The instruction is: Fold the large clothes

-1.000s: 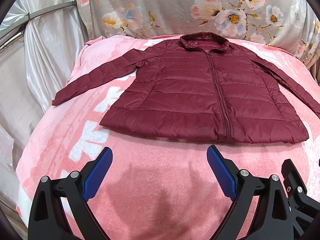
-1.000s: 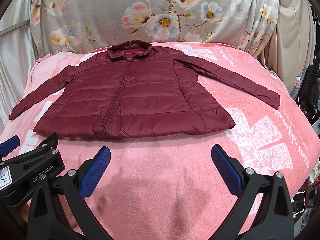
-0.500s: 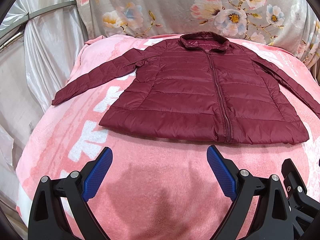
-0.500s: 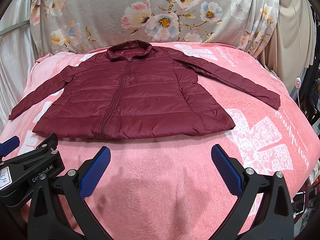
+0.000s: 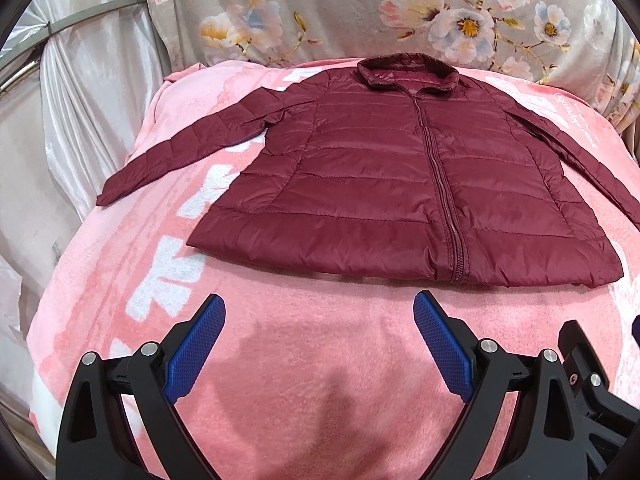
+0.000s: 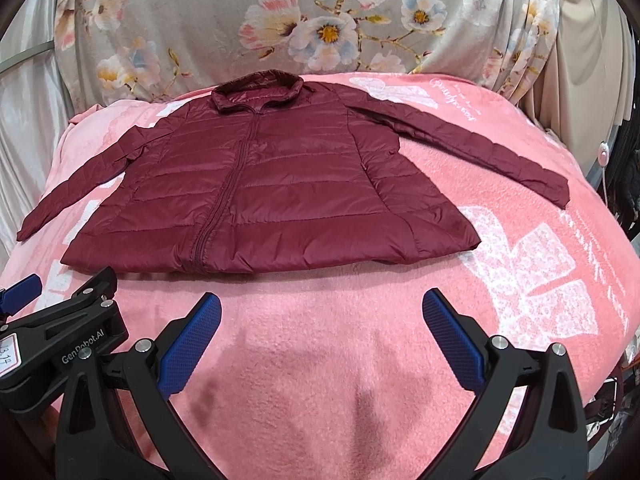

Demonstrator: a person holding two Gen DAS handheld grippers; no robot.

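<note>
A maroon quilted jacket (image 5: 384, 176) (image 6: 256, 184) lies flat and zipped on a pink blanket (image 5: 320, 360) (image 6: 320, 352), collar at the far side, both sleeves spread outward. Its left sleeve (image 5: 180, 152) reaches toward the blanket's left edge; its right sleeve (image 6: 480, 148) stretches to the right. My left gripper (image 5: 319, 312) hovers open above bare blanket, just short of the hem. My right gripper (image 6: 321, 312) is likewise open in front of the hem, nothing between its blue pads. The left gripper's body (image 6: 60, 340) shows at the lower left of the right wrist view.
A floral cloth (image 5: 360, 12) (image 6: 320, 20) hangs behind the bed. Shiny white drapery (image 5: 68, 120) falls along the left side. The blanket's right edge drops off near dark items (image 6: 624, 168).
</note>
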